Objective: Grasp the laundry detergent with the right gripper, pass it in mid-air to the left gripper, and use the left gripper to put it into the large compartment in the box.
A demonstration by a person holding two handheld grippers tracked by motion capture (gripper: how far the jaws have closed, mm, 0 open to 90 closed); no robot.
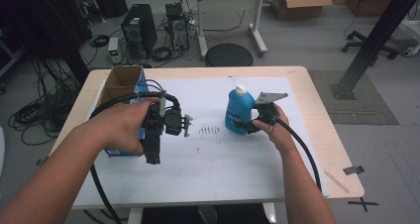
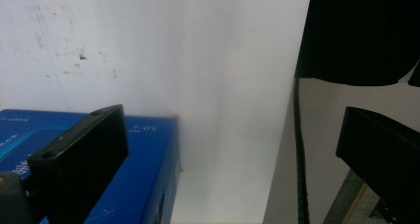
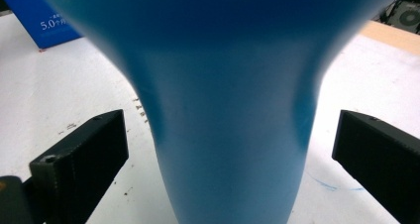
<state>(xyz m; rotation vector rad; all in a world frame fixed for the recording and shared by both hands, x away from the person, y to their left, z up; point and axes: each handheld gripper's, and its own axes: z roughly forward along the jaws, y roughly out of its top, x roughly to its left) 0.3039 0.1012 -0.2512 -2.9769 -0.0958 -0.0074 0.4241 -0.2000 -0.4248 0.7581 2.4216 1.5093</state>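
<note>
The blue bottle is standing upright with a white cap on the white sheet covering the worktop, and it serves here as the landmark. Well to the left of the bottle, an open blue box is sitting at the sheet's edge. Beside that box, the left gripper is hanging over the sheet; in the left gripper view its fingers are standing spread with nothing between them, one hovering by the box. Between that gripper and the bottle, small dark specks are lying scattered. At the bottle's right side, the right gripper is reaching in; in the right gripper view its fingers are standing spread on either side of the bottle's narrow waist, apart from it. To grasp well, the person should probably be keeping the waist centred, squeezing evenly, and avoiding any sideways push that could be tipping the bottle.
</note>
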